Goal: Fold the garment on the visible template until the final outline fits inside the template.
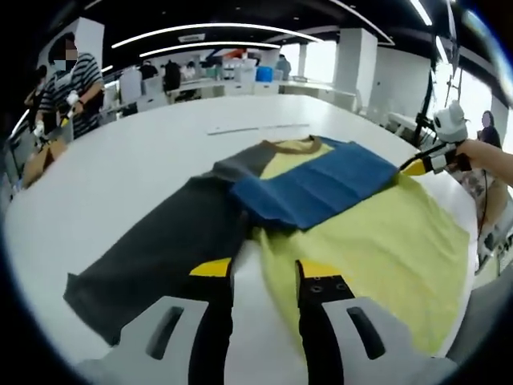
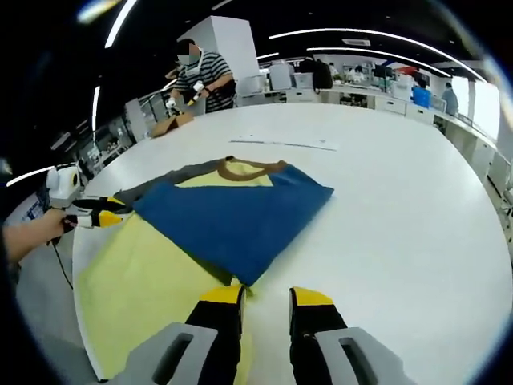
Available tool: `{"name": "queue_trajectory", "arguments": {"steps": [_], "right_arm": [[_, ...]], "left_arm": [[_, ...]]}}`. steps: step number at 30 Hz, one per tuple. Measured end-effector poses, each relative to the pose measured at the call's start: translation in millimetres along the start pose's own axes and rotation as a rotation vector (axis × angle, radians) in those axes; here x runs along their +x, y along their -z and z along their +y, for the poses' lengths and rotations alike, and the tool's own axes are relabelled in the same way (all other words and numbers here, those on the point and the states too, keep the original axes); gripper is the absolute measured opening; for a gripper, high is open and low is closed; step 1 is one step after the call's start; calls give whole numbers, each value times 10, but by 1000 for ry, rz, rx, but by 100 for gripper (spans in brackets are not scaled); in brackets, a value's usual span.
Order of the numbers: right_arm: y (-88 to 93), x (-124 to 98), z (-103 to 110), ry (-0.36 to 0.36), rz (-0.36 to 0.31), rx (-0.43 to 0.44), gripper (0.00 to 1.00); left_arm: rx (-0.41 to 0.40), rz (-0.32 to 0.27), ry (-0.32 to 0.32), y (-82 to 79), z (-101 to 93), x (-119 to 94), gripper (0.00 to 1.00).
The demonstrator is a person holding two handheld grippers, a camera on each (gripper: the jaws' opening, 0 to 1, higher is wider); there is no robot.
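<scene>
Table: large round white tabletop [image 1: 144, 168]
Bystander: person in striped black-and-white shirt [image 2: 204, 74], standing at table's far edge
Background: white office desks [image 2: 361, 90], white square pillar [image 1: 354, 58]

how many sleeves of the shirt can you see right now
2. The blue sleeve is folded across the yellow body; the dark grey sleeve lies spread flat on the white table.

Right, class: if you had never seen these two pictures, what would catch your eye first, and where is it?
First, the colour-block garment spread on the big white round table: a yellow body, a blue sleeve folded across it and a dark grey sleeve stretched out beside it. Next, each view's own yellow-tipped claw rising from the bottom, the right claw open at the blue fold's corner. Behind the table stands a person in a striped shirt.
</scene>
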State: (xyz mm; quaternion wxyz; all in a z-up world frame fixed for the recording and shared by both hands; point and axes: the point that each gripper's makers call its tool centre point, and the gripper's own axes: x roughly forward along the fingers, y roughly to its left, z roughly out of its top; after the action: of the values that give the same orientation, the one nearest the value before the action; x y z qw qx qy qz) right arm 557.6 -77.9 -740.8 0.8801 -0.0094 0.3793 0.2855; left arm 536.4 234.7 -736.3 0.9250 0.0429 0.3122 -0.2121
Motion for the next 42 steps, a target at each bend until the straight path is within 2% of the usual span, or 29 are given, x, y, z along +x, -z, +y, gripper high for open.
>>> {"name": "queue_trajectory", "arguments": {"steps": [7,20,25,28,37,42], "right_arm": [[7,63,-11,-9,-14,20,8],[39,174,31,-6,-13,20,0],[46,161,20,30,-6,-39,0],[50,137,-56,79,13,-115,0],[57,102,-177,177,52,-233,0],[50,85,-266,220,59,-235,0]], "left_arm": [[-7,10,7,-2,7,87,23],[-42,21,9,32,23,221,14],[-61,18,8,17,29,227,3],[-47,25,15,22,13,214,0],[-11,33,-16,30,70,201,0],[-12,34,-26,33,93,200,0]]}}
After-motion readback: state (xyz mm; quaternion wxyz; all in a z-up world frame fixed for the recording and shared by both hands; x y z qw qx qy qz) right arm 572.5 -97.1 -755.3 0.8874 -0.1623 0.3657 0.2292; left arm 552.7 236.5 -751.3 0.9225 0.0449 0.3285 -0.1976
